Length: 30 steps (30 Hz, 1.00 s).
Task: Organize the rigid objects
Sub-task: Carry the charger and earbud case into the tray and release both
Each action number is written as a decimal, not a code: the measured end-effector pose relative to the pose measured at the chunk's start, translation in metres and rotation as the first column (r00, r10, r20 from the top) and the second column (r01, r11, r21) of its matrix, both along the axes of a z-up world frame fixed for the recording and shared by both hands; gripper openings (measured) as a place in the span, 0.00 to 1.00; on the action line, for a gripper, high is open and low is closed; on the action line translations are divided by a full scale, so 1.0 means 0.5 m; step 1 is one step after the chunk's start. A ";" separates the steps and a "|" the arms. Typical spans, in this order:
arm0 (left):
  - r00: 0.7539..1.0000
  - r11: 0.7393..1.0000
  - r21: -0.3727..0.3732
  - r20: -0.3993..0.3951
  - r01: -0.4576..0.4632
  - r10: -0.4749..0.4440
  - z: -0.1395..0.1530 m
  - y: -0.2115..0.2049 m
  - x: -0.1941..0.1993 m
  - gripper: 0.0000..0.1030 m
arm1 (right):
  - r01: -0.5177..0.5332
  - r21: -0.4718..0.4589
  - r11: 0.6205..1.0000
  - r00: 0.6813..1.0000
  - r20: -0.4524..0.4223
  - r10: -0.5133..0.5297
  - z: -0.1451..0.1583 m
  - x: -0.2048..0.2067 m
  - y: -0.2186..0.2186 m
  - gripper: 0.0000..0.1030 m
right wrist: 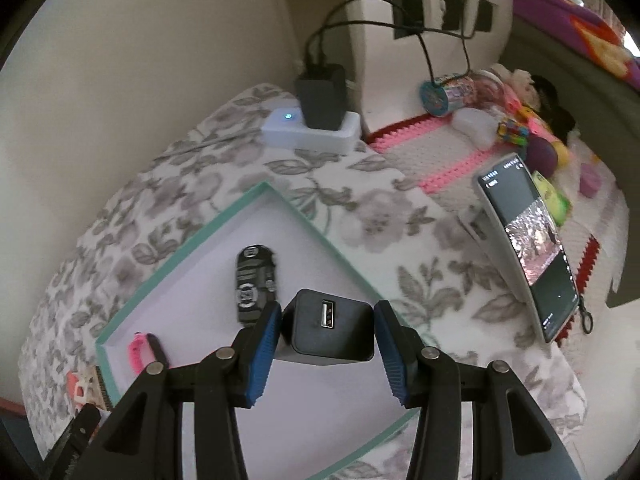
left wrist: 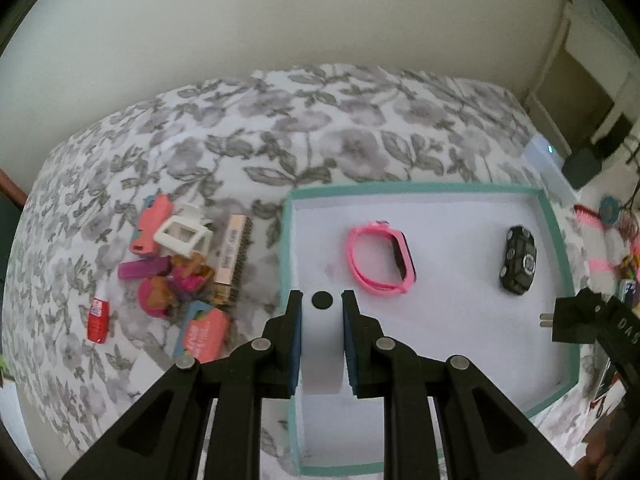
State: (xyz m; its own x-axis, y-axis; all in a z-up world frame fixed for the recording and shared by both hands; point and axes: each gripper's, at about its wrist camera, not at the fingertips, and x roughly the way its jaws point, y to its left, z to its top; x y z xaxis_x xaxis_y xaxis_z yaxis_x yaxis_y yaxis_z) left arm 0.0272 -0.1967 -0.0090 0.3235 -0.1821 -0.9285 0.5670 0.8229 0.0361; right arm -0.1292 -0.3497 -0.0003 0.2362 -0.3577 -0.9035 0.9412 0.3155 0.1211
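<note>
A shallow white box with a teal rim (left wrist: pixel 554 224) (right wrist: pixel 208 232) lies on the floral bedspread. Inside it rest a pink watch (left wrist: pixel 380 258) (right wrist: pixel 138 350) and a black toy car (left wrist: pixel 518 259) (right wrist: pixel 254 280). My left gripper (left wrist: pixel 322 344) is shut on a white cylinder with a black dot on its end (left wrist: pixel 322 344), held over the box's left edge. My right gripper (right wrist: pixel 326 334) is shut on a black USB charger block (right wrist: pixel 326 326) (left wrist: pixel 572 320), above the box's near right part.
A pile of small items lies left of the box: a coral phone case (left wrist: pixel 150 228), white clip (left wrist: pixel 184 232), wooden brush (left wrist: pixel 234 256), red bottle (left wrist: pixel 98 320), coral package (left wrist: pixel 204 334). To the right stand a phone (right wrist: pixel 528 248), a white hub with plug (right wrist: pixel 312 128) and toys (right wrist: pixel 516 120).
</note>
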 end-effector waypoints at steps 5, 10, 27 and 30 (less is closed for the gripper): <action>1.000 1.000 0.012 -0.024 0.020 -0.020 -0.026 -0.015 -0.005 0.19 | -0.006 0.018 1.000 1.000 -0.015 0.007 -0.015 0.005 0.000 0.49; 0.998 1.000 -0.011 -0.067 0.016 -0.017 -0.041 -0.015 0.000 0.19 | -0.011 0.026 1.000 1.000 -0.025 0.012 -0.022 0.009 -0.002 0.49; 1.000 1.000 -0.024 -0.029 -0.007 0.006 -0.013 -0.001 0.010 0.47 | -0.018 0.033 0.999 0.999 -0.029 0.018 -0.027 0.014 -0.001 0.49; 1.000 0.999 -0.035 -0.014 -0.024 0.024 0.000 0.007 0.016 0.54 | -0.028 0.015 0.999 0.999 -0.031 0.029 -0.020 0.018 0.002 0.49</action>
State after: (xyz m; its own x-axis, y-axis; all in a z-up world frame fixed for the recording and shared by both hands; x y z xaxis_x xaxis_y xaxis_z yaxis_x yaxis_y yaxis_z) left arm 0.0350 -0.1934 -0.0092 0.3155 -0.2066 -0.9262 0.5471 0.8371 -0.0003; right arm -0.1203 -0.3487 -0.0103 0.2179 -0.3375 -0.9158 0.9352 0.3407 0.0969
